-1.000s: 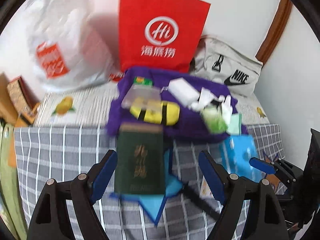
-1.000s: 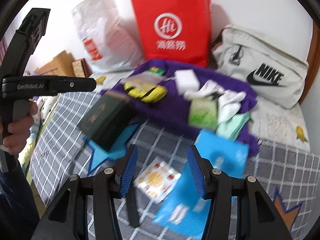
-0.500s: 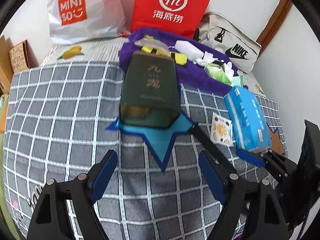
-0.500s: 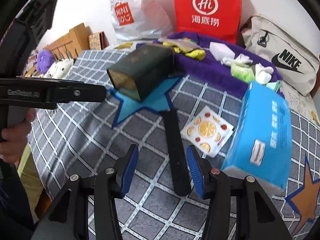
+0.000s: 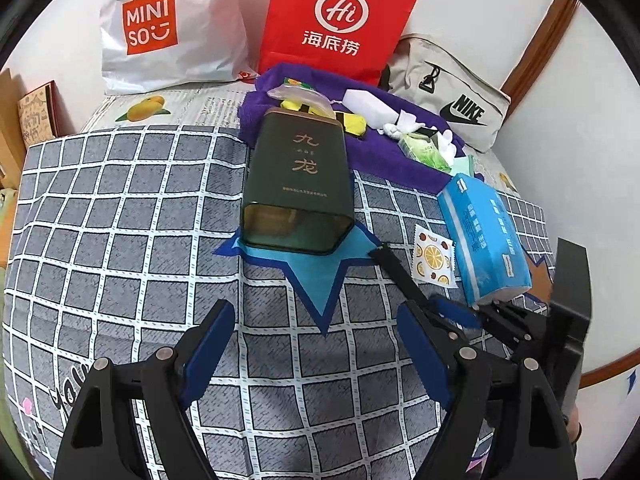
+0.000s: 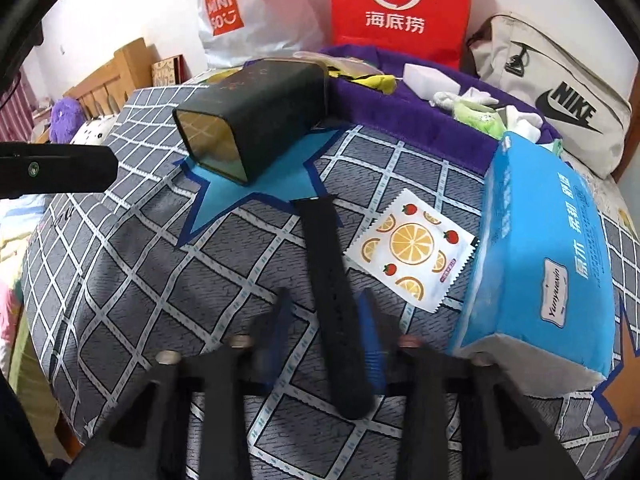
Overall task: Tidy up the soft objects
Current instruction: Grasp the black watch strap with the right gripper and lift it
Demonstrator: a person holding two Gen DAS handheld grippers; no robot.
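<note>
1. Broadly, one bed with a grey checked cover (image 5: 120,208) lies under both grippers; two blue star patches show on it, one ahead of the left gripper (image 5: 312,344) and one at the right edge of the right wrist view.
2. Three bags stand at the far end: one white Miniso bag (image 5: 160,28), one red paper bag (image 5: 340,20) and one beige Nike bag (image 5: 452,92), well ahead of both grippers.
3. One purple cloth (image 6: 420,120) is spread before the bags, carrying a heap of small soft things too jumbled to count.
4. One dark green box (image 5: 298,184) lies on its side on the star patch, straight ahead of the left gripper and apart from it; that gripper's jaws stand wide with nothing between them.
5. One blue tissue pack (image 6: 540,260) lies just right of the right gripper (image 6: 326,320).
6. One black strap (image 6: 332,300) runs forward between the right gripper's blue pads, which have just been closing to a narrow gap; the blur leaves it unclear whether they press on it yet.
7. One small orange-print packet (image 6: 412,248) lies between the strap and the tissue pack, touching neither jaw.
</note>
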